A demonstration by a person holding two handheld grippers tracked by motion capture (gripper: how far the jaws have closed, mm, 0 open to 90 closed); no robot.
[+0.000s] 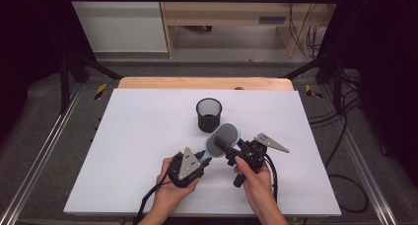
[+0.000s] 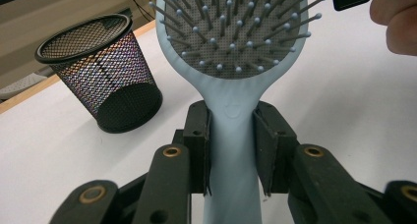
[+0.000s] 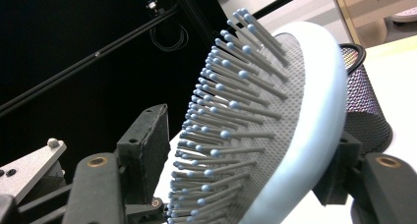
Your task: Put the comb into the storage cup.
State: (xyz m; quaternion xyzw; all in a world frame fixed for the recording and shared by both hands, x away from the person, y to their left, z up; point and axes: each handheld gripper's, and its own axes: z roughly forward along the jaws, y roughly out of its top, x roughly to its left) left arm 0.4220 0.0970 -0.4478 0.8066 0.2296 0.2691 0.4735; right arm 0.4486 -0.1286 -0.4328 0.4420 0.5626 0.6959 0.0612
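A light-blue hairbrush [image 1: 223, 136] with grey bristles is held up over the white table [image 1: 138, 136]. My left gripper [image 1: 203, 158] is shut on its handle; in the left gripper view both pads clamp the handle [image 2: 231, 150] just below the head. My right gripper [image 1: 227, 148] straddles the brush head [image 3: 295, 111]. One jaw lies against the head's smooth back and the other meets the bristle tips. A black mesh cup [image 1: 208, 114] stands upright just behind the brush.
The mesh cup [image 2: 98, 71] sits left of the brush head in the left gripper view. A wooden edge [image 1: 204, 83] borders the table's far side, with black frame bars and cables beyond. White table surface lies to the left and right of the hands.
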